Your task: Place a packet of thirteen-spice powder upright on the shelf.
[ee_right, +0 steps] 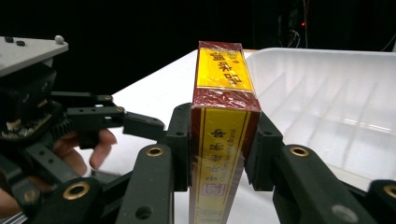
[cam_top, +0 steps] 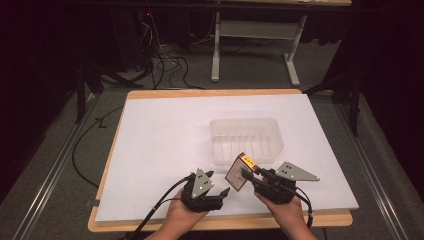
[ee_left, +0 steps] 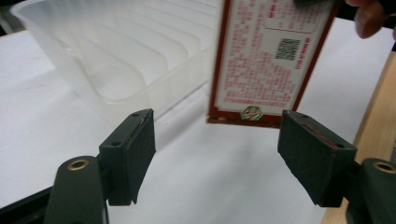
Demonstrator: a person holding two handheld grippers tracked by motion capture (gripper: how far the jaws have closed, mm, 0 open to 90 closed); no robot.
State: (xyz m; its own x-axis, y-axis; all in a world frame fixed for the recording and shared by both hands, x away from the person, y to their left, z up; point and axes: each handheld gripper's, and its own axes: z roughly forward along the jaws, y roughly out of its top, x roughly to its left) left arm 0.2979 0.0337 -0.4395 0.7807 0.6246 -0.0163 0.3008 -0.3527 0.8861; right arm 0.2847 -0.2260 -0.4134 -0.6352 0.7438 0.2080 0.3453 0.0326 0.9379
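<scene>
- While the right gripper (ee_right: 217, 154) held the red-and-yellow box (cam_top: 240, 173) just above the worktop (cam_top: 165, 145), its fingers (ee_right: 180, 144) were clamped on the box's two broad faces, as tight as they went.
- The box hung tilted just in front of the near wall of the clear plastic tray (cam_top: 246, 139), not yet over it; whether it touched that wall could not be told.
- In the right gripper view the narrow yellow spine faced the camera and the tray's ribbed floor lay to the right.
- The left gripper (cam_top: 214, 186) stood apart beside it with its fingers (ee_left: 130, 149) spread wide and nothing between them; in its own view the box's printed back (ee_left: 271, 56) hung just ahead of them.
- The box looked like a light, stiff carton wrapped in glossy film, so it would likely be slippery and could dent under a hard squeeze.
- The best hold was probably across the broad flat faces near the middle, as it was taken, since corners would crush and the film gave little friction.
- The thin-walled tray would likely slide if nudged.
</scene>
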